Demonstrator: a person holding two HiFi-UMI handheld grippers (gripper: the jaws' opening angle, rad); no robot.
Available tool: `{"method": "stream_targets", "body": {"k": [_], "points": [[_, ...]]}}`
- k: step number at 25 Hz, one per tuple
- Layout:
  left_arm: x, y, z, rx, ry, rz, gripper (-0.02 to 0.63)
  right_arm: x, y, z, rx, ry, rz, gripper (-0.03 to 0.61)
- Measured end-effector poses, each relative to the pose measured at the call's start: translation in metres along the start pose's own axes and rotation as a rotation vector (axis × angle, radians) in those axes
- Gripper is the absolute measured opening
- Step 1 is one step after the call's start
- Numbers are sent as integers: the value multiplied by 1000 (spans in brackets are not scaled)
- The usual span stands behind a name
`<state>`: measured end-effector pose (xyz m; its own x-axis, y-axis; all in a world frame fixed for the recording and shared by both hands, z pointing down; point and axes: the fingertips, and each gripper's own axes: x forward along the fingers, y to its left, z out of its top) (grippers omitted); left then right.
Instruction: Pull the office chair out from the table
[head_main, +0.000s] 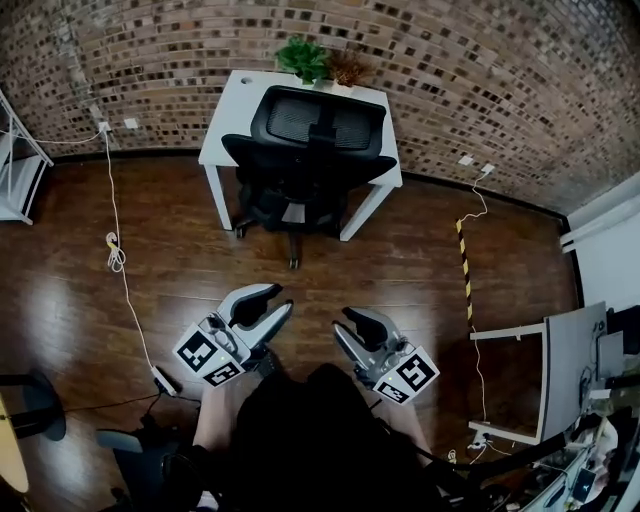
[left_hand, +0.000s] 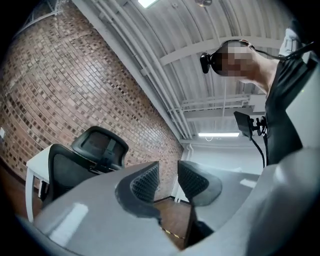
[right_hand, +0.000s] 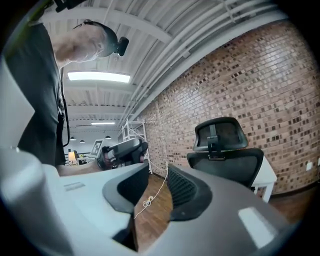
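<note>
A black office chair (head_main: 305, 150) with a mesh back is tucked under a white table (head_main: 228, 110) against the brick wall. Both grippers hover over the wood floor well short of it, pointing toward it. My left gripper (head_main: 268, 305) is shut down to a narrow slit, with nothing in it; in its own view, the left gripper (left_hand: 168, 172) has the chair (left_hand: 95, 150) off to the left. My right gripper (head_main: 352, 328) is open and empty. In the right gripper view the right gripper (right_hand: 158, 175) sits left of the chair (right_hand: 225, 150), and the left gripper (right_hand: 122, 150) shows beyond.
Potted plants (head_main: 310, 58) stand on the table's back edge. A white cable (head_main: 117, 250) runs down the floor on the left, and a yellow-black taped cable (head_main: 464, 262) on the right. A white rack (head_main: 20, 170) stands far left and a grey desk (head_main: 570, 365) at the right.
</note>
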<state>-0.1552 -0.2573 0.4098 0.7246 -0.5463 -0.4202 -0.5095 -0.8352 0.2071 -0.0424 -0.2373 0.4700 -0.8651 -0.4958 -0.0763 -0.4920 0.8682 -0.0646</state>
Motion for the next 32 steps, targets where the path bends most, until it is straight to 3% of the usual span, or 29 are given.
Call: {"method": "stream_targets", "body": {"k": [6, 9, 14, 17, 23, 27, 30, 32], "points": [[3, 54, -25, -36, 4, 55, 209, 11, -60, -27, 49, -3, -67, 117], [9, 87, -35, -33, 3, 94, 241, 19, -104, -34, 42, -21, -102, 117], [36, 158, -48, 46, 47, 185, 401, 33, -199, -39, 34, -62, -162, 123], [68, 210, -46, 124, 90, 244, 479, 43, -260, -23, 5, -88, -191, 168], [128, 353, -73, 250, 226, 337, 555, 86, -377, -14, -70, -82, -236, 307], [146, 423, -104, 229, 328, 350, 575, 126, -425, -29, -85, -44, -187, 358], [167, 458, -149, 118, 394, 242, 577, 161, -449, -54, -61, -22, -61, 360], [176, 473, -176, 57, 434, 150, 544, 184, -458, -78, -49, 8, 30, 345]]}}
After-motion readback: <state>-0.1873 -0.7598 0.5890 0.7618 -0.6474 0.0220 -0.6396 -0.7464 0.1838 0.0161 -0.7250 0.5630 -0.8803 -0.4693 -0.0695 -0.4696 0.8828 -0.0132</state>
